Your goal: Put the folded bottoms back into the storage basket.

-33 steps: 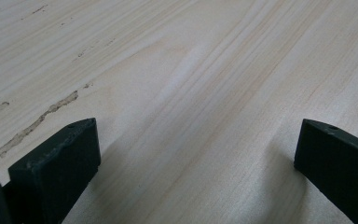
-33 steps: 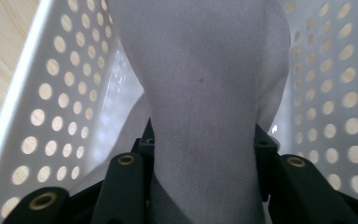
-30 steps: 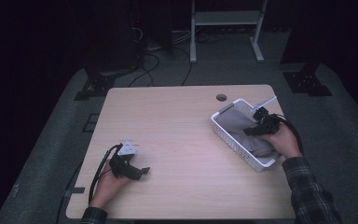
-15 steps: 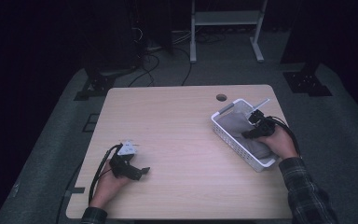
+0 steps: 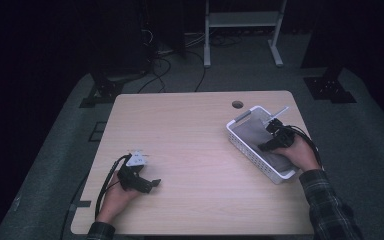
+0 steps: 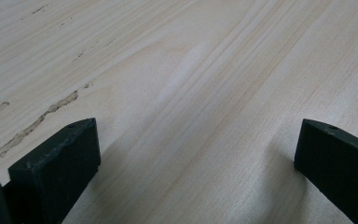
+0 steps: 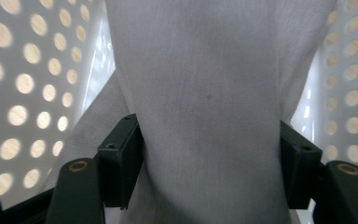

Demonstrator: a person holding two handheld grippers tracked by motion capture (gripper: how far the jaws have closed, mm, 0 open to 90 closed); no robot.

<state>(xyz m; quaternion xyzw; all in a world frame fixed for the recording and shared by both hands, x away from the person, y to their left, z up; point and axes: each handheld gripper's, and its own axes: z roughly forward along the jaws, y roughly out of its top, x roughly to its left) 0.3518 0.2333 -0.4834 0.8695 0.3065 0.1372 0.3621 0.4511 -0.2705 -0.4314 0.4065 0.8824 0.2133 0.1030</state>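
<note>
High view: pale wood worktop (image 5: 195, 150) in a dark room, white perforated basket (image 5: 244, 146) near its right edge.

Grey carpet, cables and a stand's legs lie beyond the basket; the rest of the room is too dark to read. Grey cloth (image 7: 209, 102), plain and finely woven, lies inside the basket, its ends cut off from sight. The right gripper (image 5: 275, 136) reaches into the basket, jaws just opening, cloth between them, whether the pads press it I cannot tell. Far left of the basket, the left gripper (image 5: 147, 182) rests wide open on bare wood.
</note>
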